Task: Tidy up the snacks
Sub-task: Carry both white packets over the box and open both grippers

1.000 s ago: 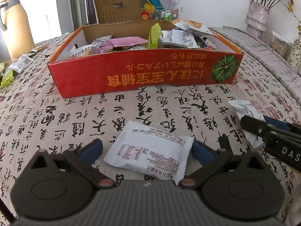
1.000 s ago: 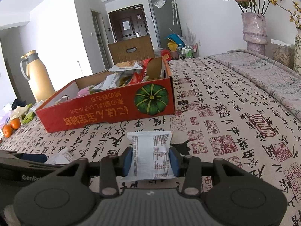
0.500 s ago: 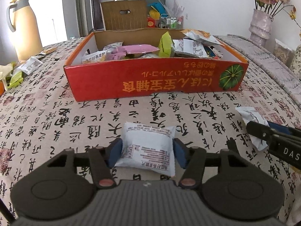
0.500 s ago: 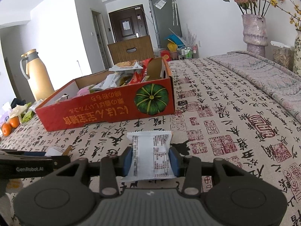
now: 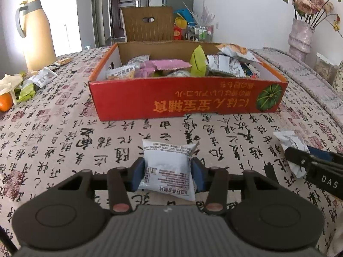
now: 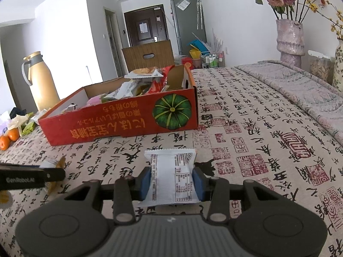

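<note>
A red cardboard box [image 5: 182,105] with a pumpkin picture holds several snack packets on the calligraphy tablecloth. In front of it, my left gripper [image 5: 168,174] has its jaws closing on a white snack packet [image 5: 167,160], and both blue pads press its sides. My right gripper [image 6: 172,180] is shut on another white printed packet [image 6: 171,171], near the box's [image 6: 107,126] pumpkin corner. The right gripper's tip and its packet [image 5: 289,143] also show at the right edge of the left wrist view. The left gripper's finger [image 6: 42,175] enters the right wrist view from the left.
A tan thermos jug [image 5: 35,32] stands at the back left, with loose wrappers [image 5: 42,77] and an orange [image 5: 5,101] near it. A pink vase of flowers [image 5: 300,36] stands at the back right. A wooden chair back [image 5: 148,23] rises behind the box.
My left gripper's jaws closed from wide apart onto the white packet, which straightened between the pads and rose slightly. The right gripper and its packet have not moved.
</note>
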Demonstrator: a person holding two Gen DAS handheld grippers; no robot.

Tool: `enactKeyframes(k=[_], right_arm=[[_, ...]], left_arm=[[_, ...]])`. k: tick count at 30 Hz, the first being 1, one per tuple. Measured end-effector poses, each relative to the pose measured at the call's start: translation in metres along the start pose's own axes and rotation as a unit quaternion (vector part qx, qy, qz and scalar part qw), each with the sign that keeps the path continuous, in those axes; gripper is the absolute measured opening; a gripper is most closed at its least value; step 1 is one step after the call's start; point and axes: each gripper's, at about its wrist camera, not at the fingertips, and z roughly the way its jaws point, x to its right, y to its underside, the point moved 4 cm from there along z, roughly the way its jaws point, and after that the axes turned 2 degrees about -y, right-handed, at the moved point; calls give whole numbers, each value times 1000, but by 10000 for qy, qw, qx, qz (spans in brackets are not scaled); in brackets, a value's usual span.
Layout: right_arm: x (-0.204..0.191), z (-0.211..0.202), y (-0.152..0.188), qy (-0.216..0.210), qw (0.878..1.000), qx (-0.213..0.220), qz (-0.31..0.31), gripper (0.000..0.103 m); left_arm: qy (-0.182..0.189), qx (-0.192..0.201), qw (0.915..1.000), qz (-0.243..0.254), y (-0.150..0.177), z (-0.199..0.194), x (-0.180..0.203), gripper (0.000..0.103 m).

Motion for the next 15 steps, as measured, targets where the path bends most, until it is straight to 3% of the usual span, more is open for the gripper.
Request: enactKeyframes(k=[15], right_arm=[[-15, -13, -15, -1, 9995, 201, -246, 41]], left_arm=[[12, 554, 9985, 21, -25, -24, -2, 48]])
